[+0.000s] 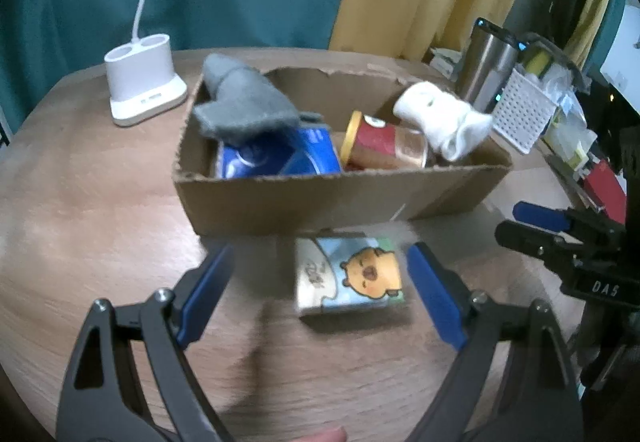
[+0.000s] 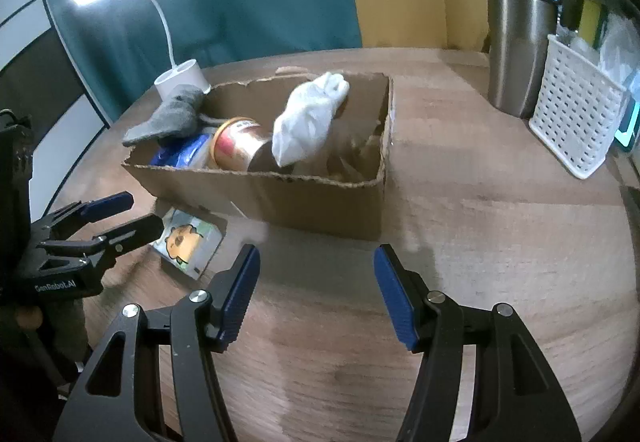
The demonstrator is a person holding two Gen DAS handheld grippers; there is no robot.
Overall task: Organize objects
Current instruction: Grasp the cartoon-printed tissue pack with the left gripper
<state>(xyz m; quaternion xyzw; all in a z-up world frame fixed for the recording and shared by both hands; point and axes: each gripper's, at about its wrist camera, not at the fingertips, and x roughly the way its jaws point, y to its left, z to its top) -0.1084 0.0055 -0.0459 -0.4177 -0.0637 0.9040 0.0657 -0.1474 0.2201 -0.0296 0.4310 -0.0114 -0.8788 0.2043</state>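
An open cardboard box (image 1: 312, 198) (image 2: 320, 198) stands on the wooden table. It holds a grey sock (image 1: 244, 102) (image 2: 168, 118), a blue packet (image 1: 288, 158), a red can with a yellow lid (image 1: 376, 142) (image 2: 236, 146) and a white sock (image 1: 444, 118) (image 2: 308, 118). A small pack with a cartoon bear (image 1: 352, 278) (image 2: 188, 242) lies on the table in front of the box. My left gripper (image 1: 320, 270) (image 2: 132, 214) is open, its fingers on either side of the pack, apart from it. My right gripper (image 2: 316, 274) is open and empty over bare table near the box's front.
A white lamp base (image 1: 144, 82) (image 2: 184, 78) stands behind the box at the left. A steel tumbler (image 2: 516, 46) (image 1: 484, 62) and a white perforated basket (image 2: 572, 110) (image 1: 524, 114) with clutter stand at the right. Curtains hang behind the table.
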